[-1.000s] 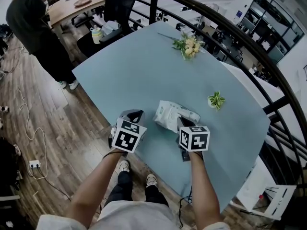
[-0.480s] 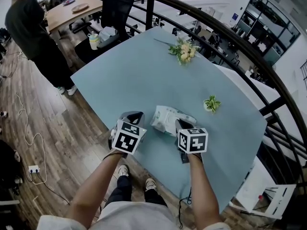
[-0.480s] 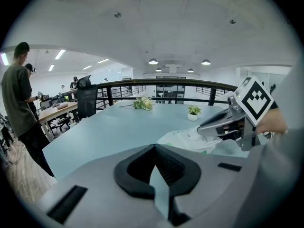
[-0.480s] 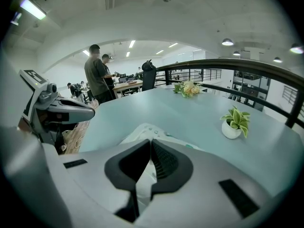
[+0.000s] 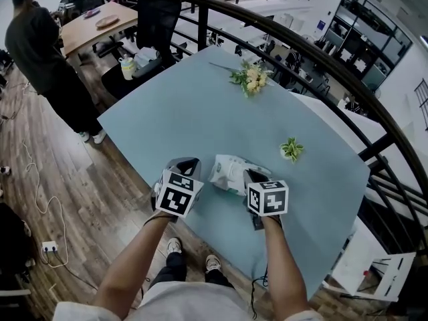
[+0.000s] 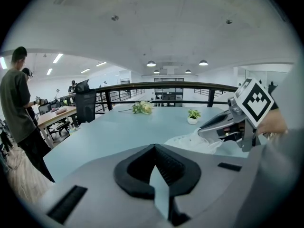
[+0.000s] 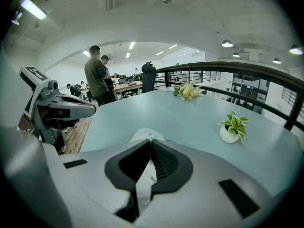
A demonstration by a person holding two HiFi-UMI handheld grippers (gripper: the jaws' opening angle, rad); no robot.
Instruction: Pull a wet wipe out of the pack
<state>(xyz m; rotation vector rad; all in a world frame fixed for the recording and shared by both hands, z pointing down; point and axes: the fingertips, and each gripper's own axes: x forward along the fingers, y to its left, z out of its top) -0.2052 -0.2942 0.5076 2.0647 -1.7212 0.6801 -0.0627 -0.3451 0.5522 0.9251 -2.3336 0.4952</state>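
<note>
Blue table (image 5: 200,112) runs wide and bare beyond the pack (image 5: 229,171), which sits by the near edge; flowers (image 5: 249,79) lie far off, a plant (image 5: 291,149) to the right. Right gripper (image 5: 249,175) is clamped on the pack's near right end, left gripper (image 5: 189,161) closed on nothing just left of it. Pack and grippers sit as they did a second ago

Person wears a pale grey short-sleeved top (image 5: 180,304), dark trousers (image 5: 170,266) and white sneakers (image 5: 173,246). The left gripper (image 5: 186,161) and right gripper (image 5: 249,174) have smooth grey shells and black ribbed jaw pads (image 6: 168,165). Each carries a white cube (image 5: 177,194) with black square markers. Black slots (image 6: 65,204) sit on the shells.
</note>
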